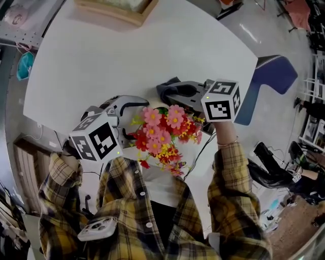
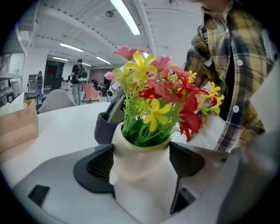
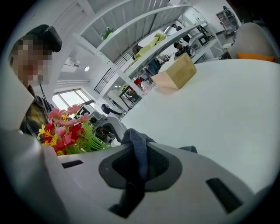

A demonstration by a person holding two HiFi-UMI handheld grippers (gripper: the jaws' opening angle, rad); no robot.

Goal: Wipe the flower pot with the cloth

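A white table (image 1: 127, 61) with a smooth matte top and a curved edge fills the middle of the head view. At its far edge sits a tan open-topped box (image 1: 119, 7) with pale paper showing inside.

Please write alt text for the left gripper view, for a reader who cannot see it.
The left gripper clamps a cream flower pot between its two jaws; red, pink and yellow flowers rise from it. Behind the pot are a dark cloth and a white table, with a person's yellow plaid shirt at right.
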